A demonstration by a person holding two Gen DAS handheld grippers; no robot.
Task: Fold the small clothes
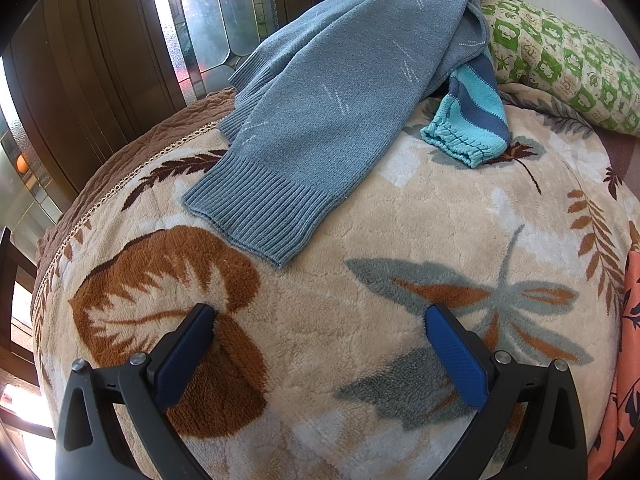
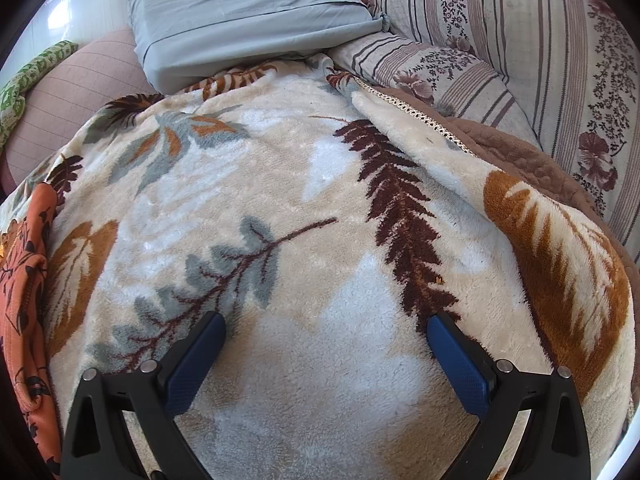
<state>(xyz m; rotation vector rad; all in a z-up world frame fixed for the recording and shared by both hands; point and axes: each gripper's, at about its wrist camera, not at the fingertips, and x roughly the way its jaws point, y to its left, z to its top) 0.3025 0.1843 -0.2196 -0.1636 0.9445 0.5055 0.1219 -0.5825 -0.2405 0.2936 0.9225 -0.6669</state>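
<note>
A grey-blue knit sweater (image 1: 320, 100) lies crumpled on the leaf-patterned fleece blanket (image 1: 360, 232), its ribbed hem nearest me. A turquoise and navy striped garment (image 1: 472, 120) pokes out from under its right side. An orange floral garment lies at the right edge in the left wrist view (image 1: 628, 360) and at the left edge in the right wrist view (image 2: 24, 300). My left gripper (image 1: 320, 314) is open and empty, just short of the sweater's hem. My right gripper (image 2: 326, 322) is open and empty over bare blanket (image 2: 320, 208).
A green patterned pillow (image 1: 560, 60) lies behind the sweater. A brown door with glass panes (image 1: 200, 20) stands at the left. A grey-blue pillow (image 2: 248, 12) and striped floral bedding (image 2: 520, 60) lie beyond the blanket. The blanket's brown quilted edge (image 2: 520, 152) is folded at right.
</note>
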